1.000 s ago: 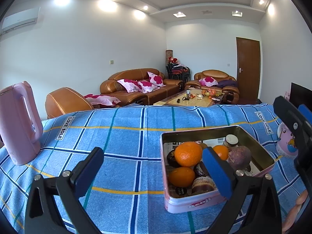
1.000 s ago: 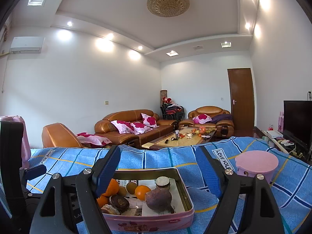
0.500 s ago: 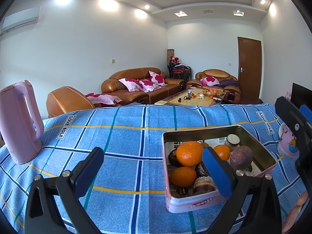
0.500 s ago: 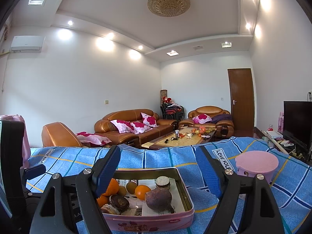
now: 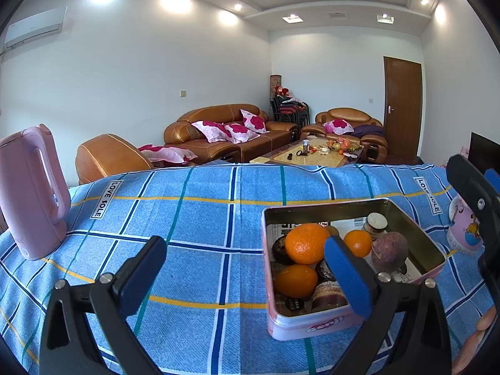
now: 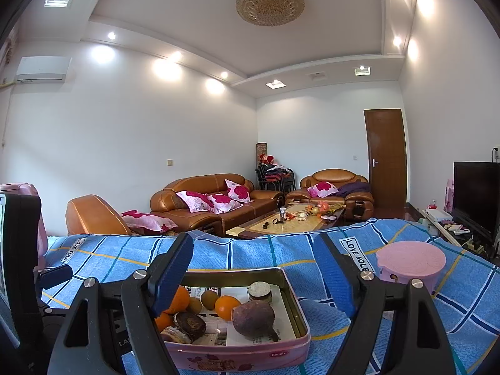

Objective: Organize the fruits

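Note:
A pink rectangular tin (image 5: pixel 434 251) (image 6: pixel 300 312) stands on the blue checked cloth. It holds oranges (image 5: pixel 307 243) (image 6: pixel 227 307), a dark purple fruit (image 5: pixel 389 251) (image 6: pixel 253 315), small brownish fruits (image 6: pixel 208 299), round cakes (image 6: pixel 190 325) and a small jar (image 6: pixel 260 292). My left gripper (image 5: pixel 245 261) hovers open in front of the tin's left side, with nothing between its fingers. My right gripper (image 6: pixel 253 268) is open above the tin's near side, held level, and holds nothing. The right gripper's black body also shows at the right edge of the left wrist view.
A pink kettle (image 5: pixel 31 193) stands at the table's left. A pink lidded container (image 6: pixel 409 261) sits to the right of the tin. Blue cloth (image 5: pixel 193 218) covers the table left of the tin. Sofas, a coffee table and a door lie beyond.

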A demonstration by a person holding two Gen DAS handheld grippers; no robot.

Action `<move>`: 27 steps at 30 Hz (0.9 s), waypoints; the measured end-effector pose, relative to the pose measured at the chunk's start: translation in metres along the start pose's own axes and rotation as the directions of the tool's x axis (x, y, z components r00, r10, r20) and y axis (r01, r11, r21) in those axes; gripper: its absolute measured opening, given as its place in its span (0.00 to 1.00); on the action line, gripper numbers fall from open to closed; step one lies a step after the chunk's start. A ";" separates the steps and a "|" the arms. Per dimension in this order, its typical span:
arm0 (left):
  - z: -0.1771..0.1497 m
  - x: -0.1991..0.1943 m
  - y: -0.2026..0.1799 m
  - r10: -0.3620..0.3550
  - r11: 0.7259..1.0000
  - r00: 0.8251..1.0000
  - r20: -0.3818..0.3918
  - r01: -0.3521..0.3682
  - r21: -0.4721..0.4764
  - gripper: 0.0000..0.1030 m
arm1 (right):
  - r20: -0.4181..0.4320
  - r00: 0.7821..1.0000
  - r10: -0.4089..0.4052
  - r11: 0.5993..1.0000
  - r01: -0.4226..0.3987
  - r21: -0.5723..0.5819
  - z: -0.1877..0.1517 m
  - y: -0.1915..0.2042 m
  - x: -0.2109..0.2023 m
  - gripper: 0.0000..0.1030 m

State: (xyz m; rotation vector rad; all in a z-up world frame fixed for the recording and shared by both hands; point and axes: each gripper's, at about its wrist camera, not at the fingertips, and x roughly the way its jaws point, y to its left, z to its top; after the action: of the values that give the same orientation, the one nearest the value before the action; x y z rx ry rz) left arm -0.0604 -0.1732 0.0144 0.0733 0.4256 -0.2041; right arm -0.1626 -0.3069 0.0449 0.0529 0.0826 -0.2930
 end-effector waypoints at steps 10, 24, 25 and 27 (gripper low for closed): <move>0.001 0.004 0.000 0.021 1.000 1.000 -0.018 -0.021 -0.003 1.00 | -0.005 1.000 -0.007 1.000 0.007 0.001 0.000 0.000 0.000 0.78; 0.000 0.010 0.004 -0.027 0.999 0.998 -0.050 0.025 -0.028 1.00 | -0.025 0.999 -0.039 0.999 0.040 0.010 0.000 -0.005 0.002 0.78; 0.001 0.010 0.004 -0.025 0.999 0.998 -0.051 0.024 -0.027 1.00 | -0.027 0.999 -0.045 0.999 0.045 0.014 0.000 -0.006 0.002 0.78; 0.001 0.011 0.004 -0.024 0.999 0.998 -0.053 0.022 -0.025 1.00 | -0.031 0.998 -0.055 0.998 0.055 0.021 0.000 -0.007 0.003 0.78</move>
State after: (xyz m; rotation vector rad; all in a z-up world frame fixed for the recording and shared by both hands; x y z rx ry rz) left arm -0.0498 -0.1716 0.0108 0.0499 0.4826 -0.2200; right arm -0.1623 -0.3146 0.0448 0.0765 0.1111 -0.3482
